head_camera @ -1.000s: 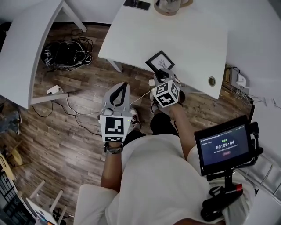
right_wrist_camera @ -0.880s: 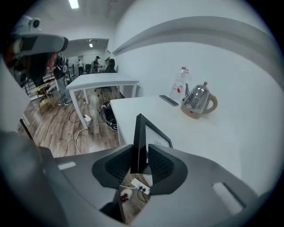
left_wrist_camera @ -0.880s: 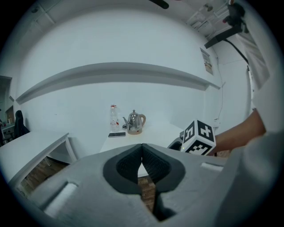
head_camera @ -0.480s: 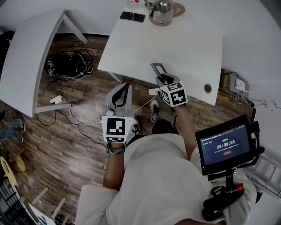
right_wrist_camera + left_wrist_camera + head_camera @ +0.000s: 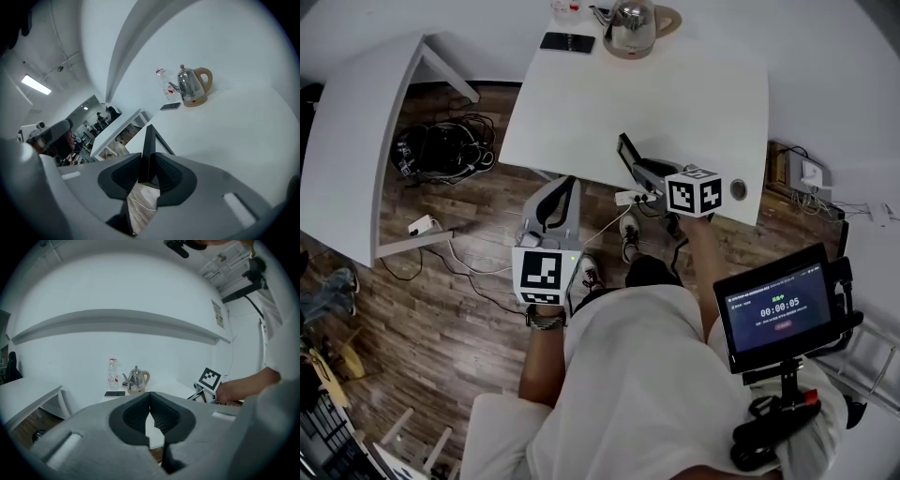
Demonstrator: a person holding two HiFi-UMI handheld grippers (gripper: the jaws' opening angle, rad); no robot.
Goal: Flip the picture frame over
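head view looks steeply down; both gripper views face the same kettle [image 5: 136, 379]

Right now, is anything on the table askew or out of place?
Only the frame: it is held on edge, tilted, in the right gripper over the table's near edge. Kettle and phone look tidy.

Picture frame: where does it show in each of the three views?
Head view: picture frame upper centre, tilted on edge in the right gripper.
Left gripper view: too small to tell.
Right gripper view: picture frame centre, edge-on between the jaws.
Shared landmark: the kettle.
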